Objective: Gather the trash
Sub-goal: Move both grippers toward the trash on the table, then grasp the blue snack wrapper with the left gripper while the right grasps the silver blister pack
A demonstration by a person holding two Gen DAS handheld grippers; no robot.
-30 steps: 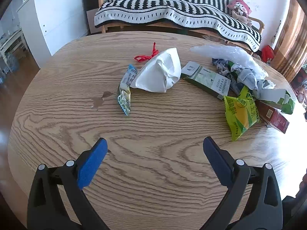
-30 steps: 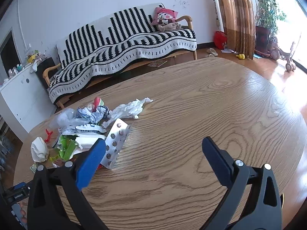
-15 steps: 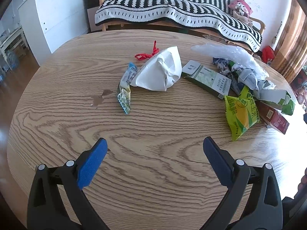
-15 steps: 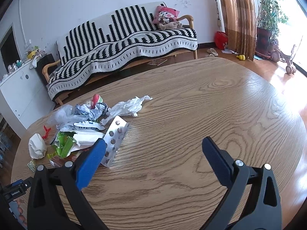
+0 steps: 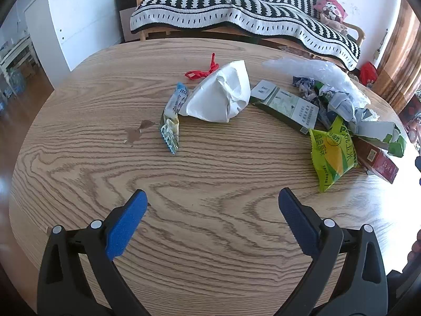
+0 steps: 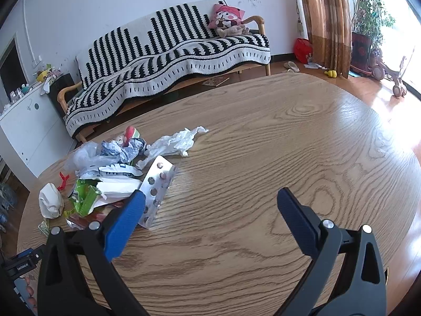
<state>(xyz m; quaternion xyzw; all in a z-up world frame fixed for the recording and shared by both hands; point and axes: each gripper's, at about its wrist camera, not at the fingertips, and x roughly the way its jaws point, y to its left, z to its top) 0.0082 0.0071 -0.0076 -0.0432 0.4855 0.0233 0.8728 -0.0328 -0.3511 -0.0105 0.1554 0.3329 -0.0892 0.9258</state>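
Both tools are held spread wide and empty above a round wooden table [image 5: 210, 237]: the left gripper [image 5: 211, 202] is aimed at bare wood short of the litter, and the right gripper [image 6: 210, 202] at bare wood just right of a foil blister strip [image 6: 158, 189]. The trash is scattered over the table's far half. A crumpled white bag [image 5: 221, 97] is judged light and soft, best pinched at a raised fold. A slim snack wrapper [image 5: 172, 121], touching the bag's left edge, lies with its long axis running away from the left camera, its serrated end nearest; it is likely thin and slippery, so an end grip is advised. A yellow-green snack packet [image 5: 332, 155] is seen to point its lower corner toward the left tool
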